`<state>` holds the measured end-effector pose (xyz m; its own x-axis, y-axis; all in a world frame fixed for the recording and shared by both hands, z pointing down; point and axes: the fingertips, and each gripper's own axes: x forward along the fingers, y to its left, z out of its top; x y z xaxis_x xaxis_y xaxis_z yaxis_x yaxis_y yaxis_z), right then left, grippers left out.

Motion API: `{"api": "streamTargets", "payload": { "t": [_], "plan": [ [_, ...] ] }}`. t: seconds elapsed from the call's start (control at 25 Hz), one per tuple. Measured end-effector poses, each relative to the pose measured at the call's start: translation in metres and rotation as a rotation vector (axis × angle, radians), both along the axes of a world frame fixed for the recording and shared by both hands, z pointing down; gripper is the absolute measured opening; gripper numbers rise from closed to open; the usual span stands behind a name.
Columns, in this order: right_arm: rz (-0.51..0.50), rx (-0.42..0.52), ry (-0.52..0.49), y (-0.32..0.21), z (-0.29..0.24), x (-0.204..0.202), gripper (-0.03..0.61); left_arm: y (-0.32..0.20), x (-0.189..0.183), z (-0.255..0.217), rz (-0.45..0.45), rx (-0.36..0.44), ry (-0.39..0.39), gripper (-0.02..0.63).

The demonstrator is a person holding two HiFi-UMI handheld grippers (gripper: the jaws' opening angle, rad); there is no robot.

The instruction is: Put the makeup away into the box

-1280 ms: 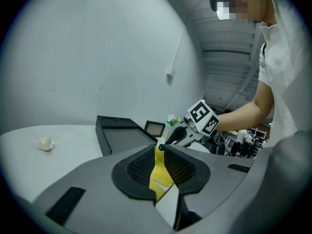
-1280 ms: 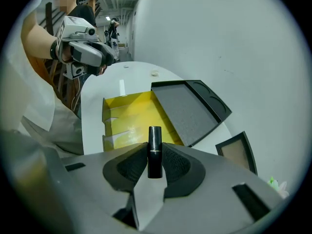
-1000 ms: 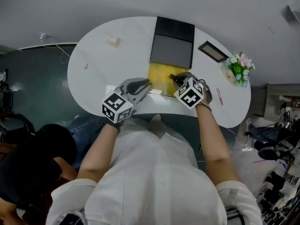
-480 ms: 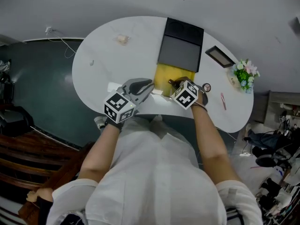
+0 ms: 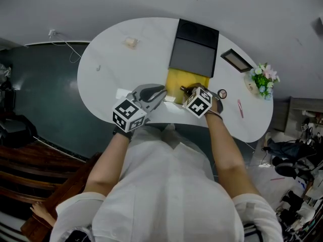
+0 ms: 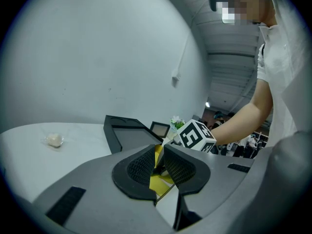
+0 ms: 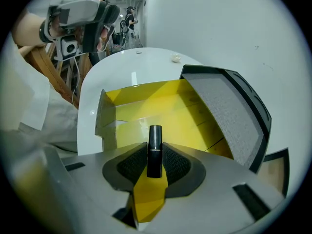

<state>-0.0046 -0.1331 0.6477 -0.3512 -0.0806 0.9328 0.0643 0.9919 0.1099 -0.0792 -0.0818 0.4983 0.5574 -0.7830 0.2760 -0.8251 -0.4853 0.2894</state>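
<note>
The lipstick [image 7: 155, 134], a slim black tube with a thin pale band, sits clamped between the jaws of the right gripper [image 7: 155, 149], over the near end of the open yellow box [image 7: 165, 106]; the left gripper [image 6: 159, 161] pinches the box's near-left flap.

White table [image 5: 101, 69] with a dark frame [image 5: 234, 59], flowers [image 5: 263, 79] and a pale crumpled lump [image 5: 130, 42].
</note>
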Motion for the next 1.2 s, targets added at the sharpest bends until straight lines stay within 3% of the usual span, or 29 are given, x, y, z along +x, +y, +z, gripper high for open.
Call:
{"api": "streamTargets", "payload": {
  "t": [0.28,0.6,0.8,0.96,1.2],
  "plan": [
    [0.022,-0.005,-0.036,0.001,-0.008,0.0,0.091,-0.001,0.007,0.001,0.025,-0.004,-0.008,0.066],
    [0.101,0.034,-0.165,-0.02,-0.053,0.01,0.091,-0.012,0.022,-0.011,0.063,0.021,-0.007,0.066],
    [0.189,0.077,-0.224,-0.044,-0.078,0.039,0.091,-0.017,0.036,-0.015,0.097,0.026,-0.008,0.064],
    [0.304,0.06,-0.256,-0.061,-0.083,0.071,0.094,-0.021,0.046,-0.015,0.123,0.022,-0.014,0.064],
    [0.411,0.053,-0.23,-0.076,-0.068,0.119,0.113,-0.029,0.065,-0.011,0.165,0.007,-0.023,0.064]
  ]
}}
